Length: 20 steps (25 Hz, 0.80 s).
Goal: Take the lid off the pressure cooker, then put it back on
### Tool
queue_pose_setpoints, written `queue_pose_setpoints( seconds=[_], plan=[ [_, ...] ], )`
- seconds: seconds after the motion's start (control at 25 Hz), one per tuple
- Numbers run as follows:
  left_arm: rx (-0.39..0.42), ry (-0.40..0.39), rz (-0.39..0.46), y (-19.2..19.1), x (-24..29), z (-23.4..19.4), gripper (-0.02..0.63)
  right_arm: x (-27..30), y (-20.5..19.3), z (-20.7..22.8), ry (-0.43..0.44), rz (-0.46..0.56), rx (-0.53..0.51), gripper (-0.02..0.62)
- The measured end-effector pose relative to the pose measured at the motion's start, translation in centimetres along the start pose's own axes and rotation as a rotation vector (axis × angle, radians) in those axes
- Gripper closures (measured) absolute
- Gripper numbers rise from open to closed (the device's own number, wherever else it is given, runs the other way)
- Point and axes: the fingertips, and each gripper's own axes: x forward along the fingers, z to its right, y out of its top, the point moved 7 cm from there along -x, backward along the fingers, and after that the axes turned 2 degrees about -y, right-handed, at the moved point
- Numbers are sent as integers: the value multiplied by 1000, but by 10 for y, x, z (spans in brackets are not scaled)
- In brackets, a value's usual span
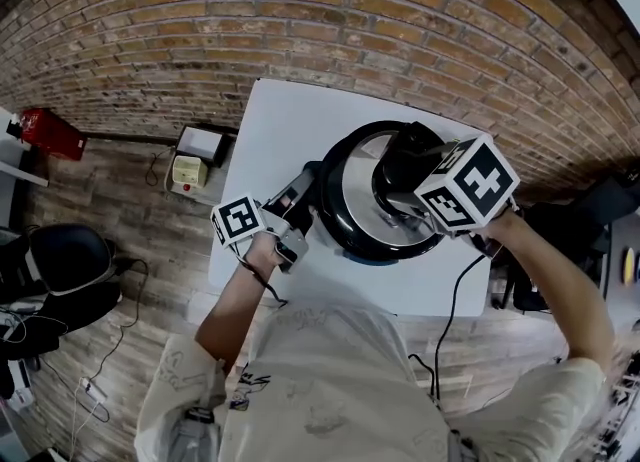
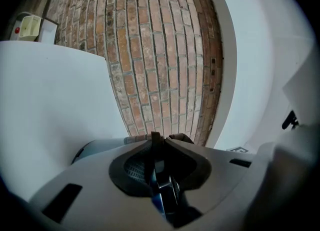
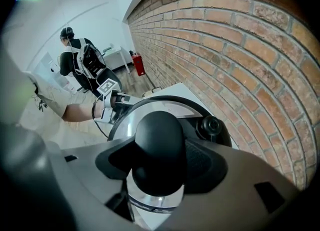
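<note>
My right gripper (image 3: 157, 162) clamps the lid knob (image 3: 159, 137), centre frame; left gripper (image 2: 159, 175) pinches the cooker's handle (image 2: 155, 147). Next, probably: twist, lift.

Polished metal lid (image 1: 352, 188), glossy black plastic knob (image 3: 159, 150), rough brick wall (image 1: 300, 20).

Soft, even overhead light falls on the white table (image 1: 290, 120), leaving only a thin shadow on the table beside the cooker (image 1: 335, 222) and a dull sheen on its lid (image 1: 352, 190); fisheye distortion bows the brick wall (image 1: 300, 10) behind the table, the corners blacken, and the nearest foreground blurs.
</note>
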Motion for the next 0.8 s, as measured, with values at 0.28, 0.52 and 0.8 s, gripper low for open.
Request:
queue_pose_setpoints(
  seconds=[0.28,0.52,0.8],
  plan=[
    [-19,-20,9,-2,1,2,523,-29,-24,4,-19,42,54,305],
    [-20,-7,14,0,-1,0,523,-54,-56,7,-63,55,127,305],
    [-4,23,30,1,-3,0,523,-86,-115,4,-113,72,267,305]
  ],
)
